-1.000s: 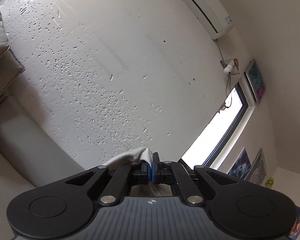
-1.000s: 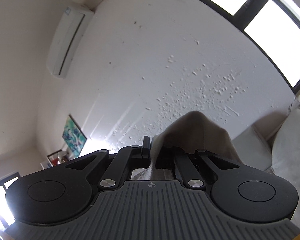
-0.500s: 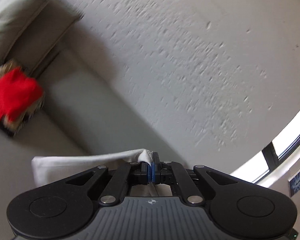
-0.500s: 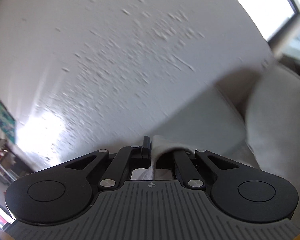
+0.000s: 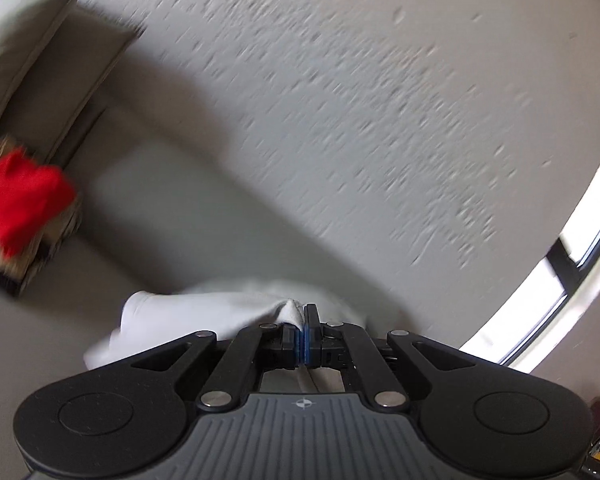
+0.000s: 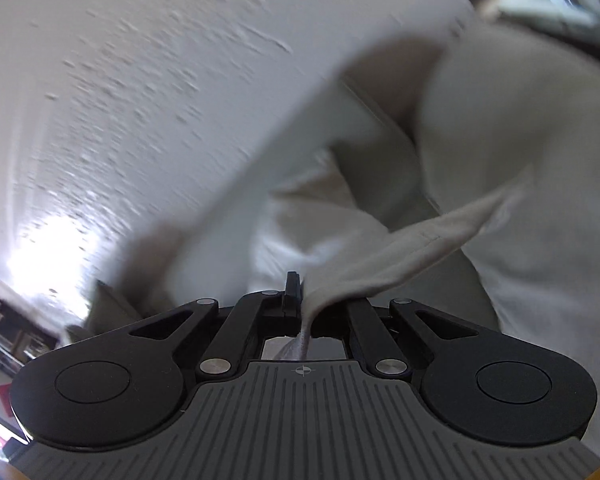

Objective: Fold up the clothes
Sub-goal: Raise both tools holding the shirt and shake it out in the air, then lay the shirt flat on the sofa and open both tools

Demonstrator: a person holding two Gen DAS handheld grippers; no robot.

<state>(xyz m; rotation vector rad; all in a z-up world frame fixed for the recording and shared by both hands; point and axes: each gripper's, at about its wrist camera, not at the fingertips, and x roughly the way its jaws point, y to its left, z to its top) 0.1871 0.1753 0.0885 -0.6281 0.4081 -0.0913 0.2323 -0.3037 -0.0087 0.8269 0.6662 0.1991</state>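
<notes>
A white garment (image 5: 204,316) is pinched in my left gripper (image 5: 302,320), which is shut on its edge; the cloth spreads left over the grey sofa seat (image 5: 172,216). My right gripper (image 6: 300,300) is shut on another edge of the same white garment (image 6: 400,256), whose hemmed corner trails up to the right. More of the cloth billows behind it (image 6: 300,232). Both views are blurred by motion.
A red folded item on a patterned cushion (image 5: 16,204) lies at the left of the sofa. Grey back cushions (image 5: 28,44) (image 6: 520,140) stand against the white textured wall (image 5: 360,100). A window (image 5: 572,256) is at the right.
Both grippers have tilted down from the ceiling and wall toward the sofa, carrying the garment. The cloth now spreads out ahead of both grippers.
</notes>
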